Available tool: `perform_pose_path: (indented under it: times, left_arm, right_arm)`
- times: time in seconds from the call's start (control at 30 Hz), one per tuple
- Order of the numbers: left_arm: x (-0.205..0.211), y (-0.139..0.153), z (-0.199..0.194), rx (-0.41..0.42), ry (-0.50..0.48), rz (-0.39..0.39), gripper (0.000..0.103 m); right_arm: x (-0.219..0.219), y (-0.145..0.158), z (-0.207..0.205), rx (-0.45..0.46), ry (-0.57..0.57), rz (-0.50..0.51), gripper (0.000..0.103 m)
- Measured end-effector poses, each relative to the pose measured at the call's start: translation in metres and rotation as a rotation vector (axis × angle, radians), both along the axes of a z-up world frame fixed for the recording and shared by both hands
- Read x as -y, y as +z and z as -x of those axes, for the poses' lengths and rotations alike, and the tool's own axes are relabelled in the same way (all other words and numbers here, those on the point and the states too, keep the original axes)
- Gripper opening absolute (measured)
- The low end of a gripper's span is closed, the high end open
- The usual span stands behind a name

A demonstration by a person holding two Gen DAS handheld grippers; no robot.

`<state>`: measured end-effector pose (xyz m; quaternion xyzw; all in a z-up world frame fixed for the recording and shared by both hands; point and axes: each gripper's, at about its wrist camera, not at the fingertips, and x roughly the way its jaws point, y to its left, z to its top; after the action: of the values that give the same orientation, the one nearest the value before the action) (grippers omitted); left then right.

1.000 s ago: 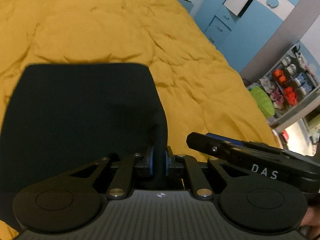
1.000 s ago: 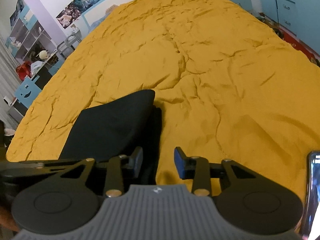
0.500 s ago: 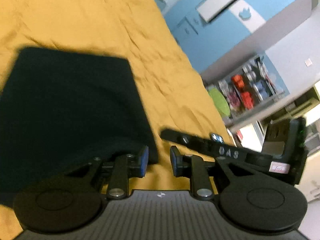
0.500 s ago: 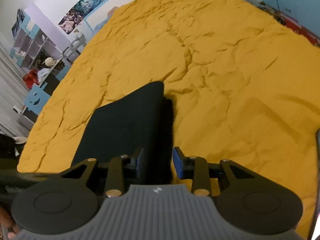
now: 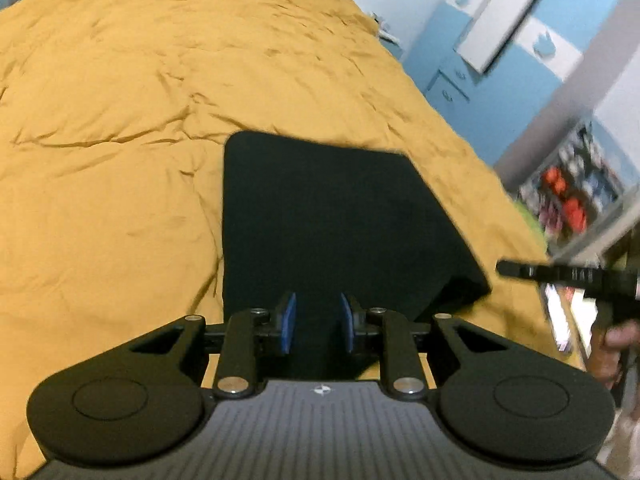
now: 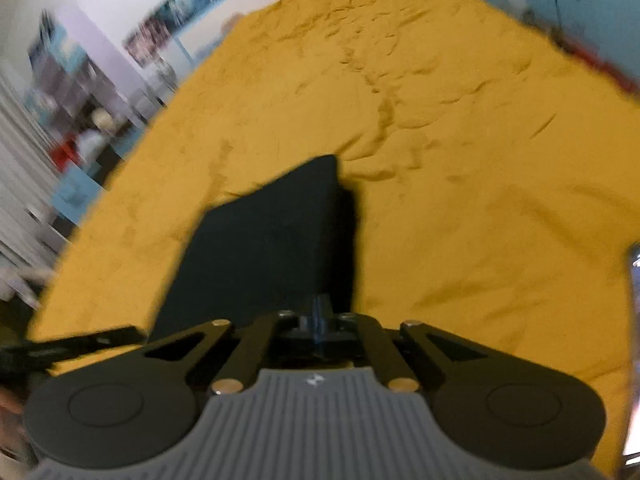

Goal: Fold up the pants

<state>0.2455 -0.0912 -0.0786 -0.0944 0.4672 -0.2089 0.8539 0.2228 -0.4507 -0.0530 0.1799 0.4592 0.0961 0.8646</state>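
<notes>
Black pants (image 5: 332,224) lie folded into a flat rectangle on a mustard-yellow bedcover (image 5: 120,140). My left gripper (image 5: 317,322) is open over the near edge of the pants, blue pads apart, nothing between them. In the right wrist view the pants (image 6: 272,240) lie just ahead. My right gripper (image 6: 320,316) is shut, its fingers together at the pants' near right corner; I cannot tell whether cloth is pinched. The right gripper also shows at the right edge of the left wrist view (image 5: 568,276).
The bed edge falls away on the right toward blue cabinets (image 5: 500,40) and a shelf of toys (image 5: 576,200). On the other side stand shelves and white furniture (image 6: 60,120). A phone-like screen (image 6: 634,264) shows at the far right.
My left gripper let go of the pants' edge, opened and swung round to face the folded pants. My right gripper closed from open and drew back a little.
</notes>
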Motion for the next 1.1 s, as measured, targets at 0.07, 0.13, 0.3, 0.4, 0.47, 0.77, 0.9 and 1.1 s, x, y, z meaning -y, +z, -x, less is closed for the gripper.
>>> perform_pose_path:
  times: [0.07, 0.13, 0.3, 0.4, 0.47, 0.77, 0.9, 1.1]
  left_arm:
    - [0.005, -0.010, 0.004, -0.003, -0.021, -0.042, 0.026]
    - [0.006, -0.017, 0.007, -0.004, -0.023, -0.059, 0.026]
    - [-0.003, -0.020, 0.013, -0.018, -0.009, -0.062, 0.026]
    - [-0.004, -0.019, 0.014, -0.029, 0.000, -0.077, 0.026]
    - [-0.004, -0.021, 0.014, -0.032, 0.001, -0.083, 0.026]
    - [-0.005, -0.023, 0.012, -0.039, -0.015, -0.086, 0.026]
    - [-0.007, -0.029, 0.011, -0.050, -0.020, -0.080, 0.026]
    - [-0.018, -0.040, 0.012, -0.086, -0.031, -0.057, 0.022]
  right_arm:
    - [-0.001, -0.004, 0.002, -0.013, -0.014, 0.039, 0.000]
    - [-0.004, 0.003, 0.006, 0.034, -0.004, 0.021, 0.000]
    - [-0.046, 0.027, 0.004, 0.156, 0.100, 0.052, 0.025]
    - [-0.077, 0.029, -0.003, 0.181, 0.163, 0.129, 0.030]
    - [-0.096, 0.024, -0.006, 0.189, 0.195, 0.205, 0.030]
    - [-0.093, -0.022, 0.011, 0.096, 0.224, 0.333, 0.025]
    - [-0.089, -0.038, 0.021, 0.096, 0.261, 0.379, 0.022]
    - [-0.087, -0.049, 0.029, 0.114, 0.304, 0.409, 0.022]
